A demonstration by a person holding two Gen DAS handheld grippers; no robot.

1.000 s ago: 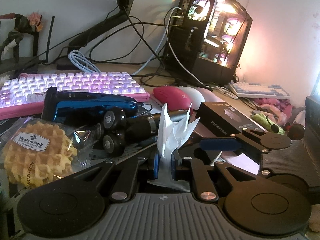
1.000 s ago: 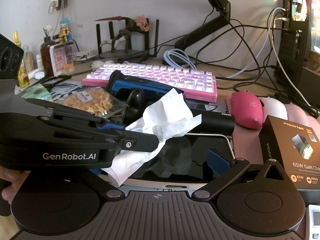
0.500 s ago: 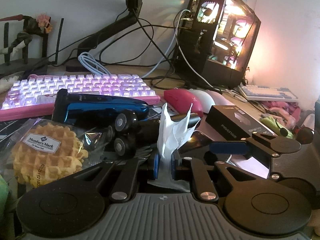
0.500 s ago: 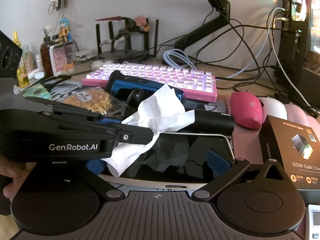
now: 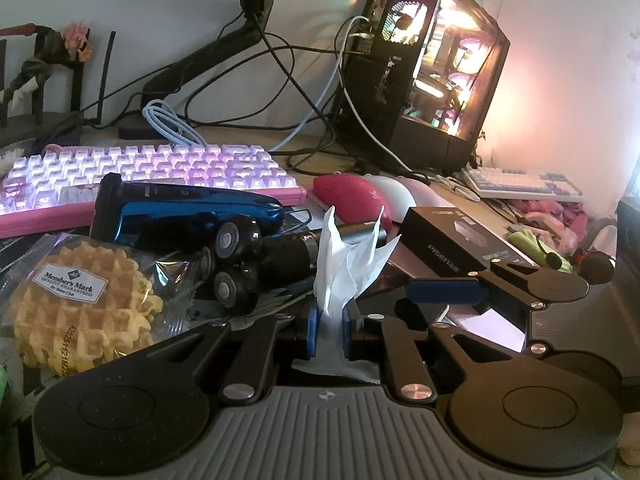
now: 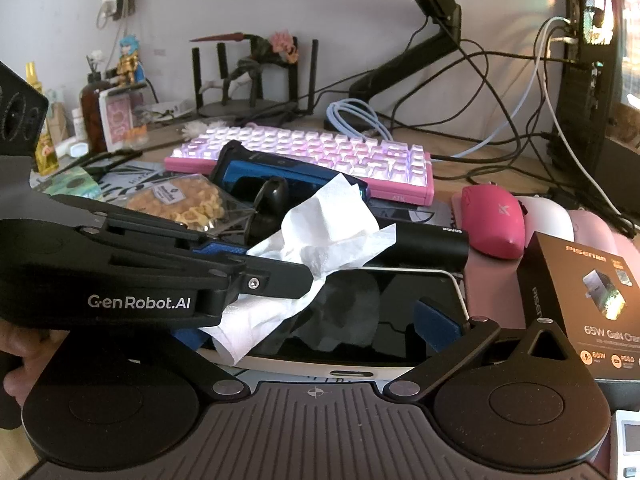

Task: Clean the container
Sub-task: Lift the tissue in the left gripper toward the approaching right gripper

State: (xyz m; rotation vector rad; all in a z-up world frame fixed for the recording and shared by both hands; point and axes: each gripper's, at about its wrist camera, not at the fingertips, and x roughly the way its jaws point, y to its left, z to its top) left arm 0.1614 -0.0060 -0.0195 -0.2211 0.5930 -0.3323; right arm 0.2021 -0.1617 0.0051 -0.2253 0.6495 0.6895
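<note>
The left gripper [image 5: 329,330] is nearly closed, its blue pads pinching a crumpled white tissue [image 5: 347,264] that stands up between them. In the right wrist view the same gripper [image 6: 308,276] comes in from the left with the tissue [image 6: 320,240] bunched at its tip, above the near left part of a dark tablet [image 6: 392,312] lying flat on the bench [image 6: 500,168]. The right gripper [image 6: 316,328] is spread wide, one blue pad at each side of the tablet, but the tablet's edges there are hidden, so I cannot tell whether it clamps the tablet. No plain container to be cleaned can be made out; the tablet is what lies under the tissue. Just beyond are a blue shaver [image 5: 188,212] and a black cylinder [image 6: 424,244]. At near left a clear wrapper holds a waffle [image 5: 84,304]. At right lies a closed black charger box [image 6: 592,296], its contents unseen. Farther off lie a pink keyboard [image 5: 152,176] and a pink mouse [image 6: 492,220].
</note>
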